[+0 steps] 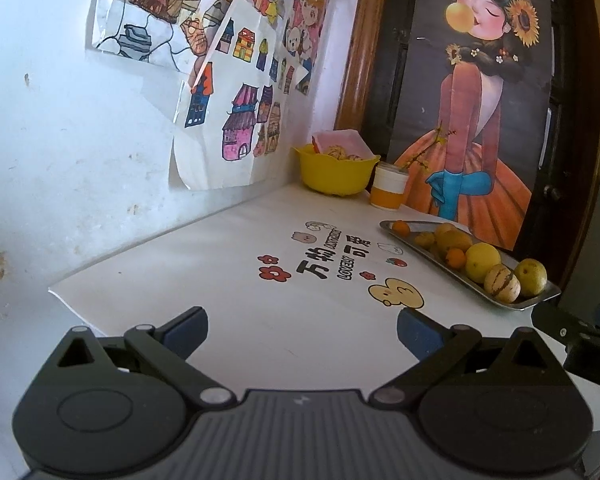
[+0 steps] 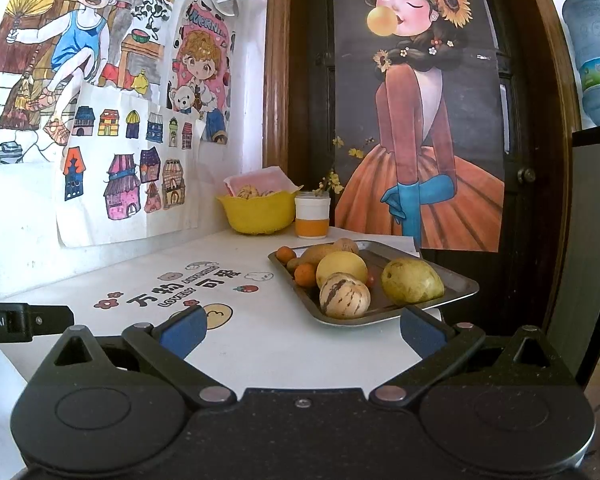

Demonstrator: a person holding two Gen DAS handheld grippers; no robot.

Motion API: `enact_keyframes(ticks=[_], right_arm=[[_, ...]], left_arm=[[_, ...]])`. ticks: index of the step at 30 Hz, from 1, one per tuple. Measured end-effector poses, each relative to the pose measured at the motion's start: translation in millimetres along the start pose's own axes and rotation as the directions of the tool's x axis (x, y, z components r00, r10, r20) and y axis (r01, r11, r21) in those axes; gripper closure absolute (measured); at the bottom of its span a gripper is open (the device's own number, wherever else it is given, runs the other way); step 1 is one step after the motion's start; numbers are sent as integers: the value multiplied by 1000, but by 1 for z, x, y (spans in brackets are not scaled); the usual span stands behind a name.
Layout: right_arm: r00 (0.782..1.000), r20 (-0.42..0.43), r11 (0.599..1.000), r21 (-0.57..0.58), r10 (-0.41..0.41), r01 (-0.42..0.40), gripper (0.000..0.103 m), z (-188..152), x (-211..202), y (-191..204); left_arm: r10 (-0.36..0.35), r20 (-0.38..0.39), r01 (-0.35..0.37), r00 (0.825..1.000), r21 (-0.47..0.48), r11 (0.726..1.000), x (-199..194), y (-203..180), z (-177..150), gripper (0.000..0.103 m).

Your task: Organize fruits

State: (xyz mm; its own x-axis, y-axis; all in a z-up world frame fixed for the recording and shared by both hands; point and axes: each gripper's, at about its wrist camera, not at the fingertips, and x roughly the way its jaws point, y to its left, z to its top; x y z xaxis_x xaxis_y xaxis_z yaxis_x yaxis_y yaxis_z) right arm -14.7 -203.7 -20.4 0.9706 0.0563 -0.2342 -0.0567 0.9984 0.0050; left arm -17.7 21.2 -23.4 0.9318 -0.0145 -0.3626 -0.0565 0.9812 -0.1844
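While both grippers hover empty:
Left gripper (image 1: 302,330): fingers apart.
Right gripper (image 2: 303,330): fingers apart.
Risk: round fruit (image 2: 344,295) could roll off the tray (image 2: 456,285) if nudged.

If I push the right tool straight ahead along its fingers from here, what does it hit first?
Most likely the metal tray, at its near rim, with the striped melon just behind. The right tool is open and empty above the white tabletop. Depth is hard to judge, so it might skim over the rim.
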Motion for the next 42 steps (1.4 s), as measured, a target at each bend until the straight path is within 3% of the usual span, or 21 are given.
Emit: enact_keyframes(ticks=[42], right_arm=[[1000,0,1000,-3,0,0,1,-2,-1,3]], left_arm=[[-4,-7,4,1000,-2,1000,-2,-2,-2,0]])
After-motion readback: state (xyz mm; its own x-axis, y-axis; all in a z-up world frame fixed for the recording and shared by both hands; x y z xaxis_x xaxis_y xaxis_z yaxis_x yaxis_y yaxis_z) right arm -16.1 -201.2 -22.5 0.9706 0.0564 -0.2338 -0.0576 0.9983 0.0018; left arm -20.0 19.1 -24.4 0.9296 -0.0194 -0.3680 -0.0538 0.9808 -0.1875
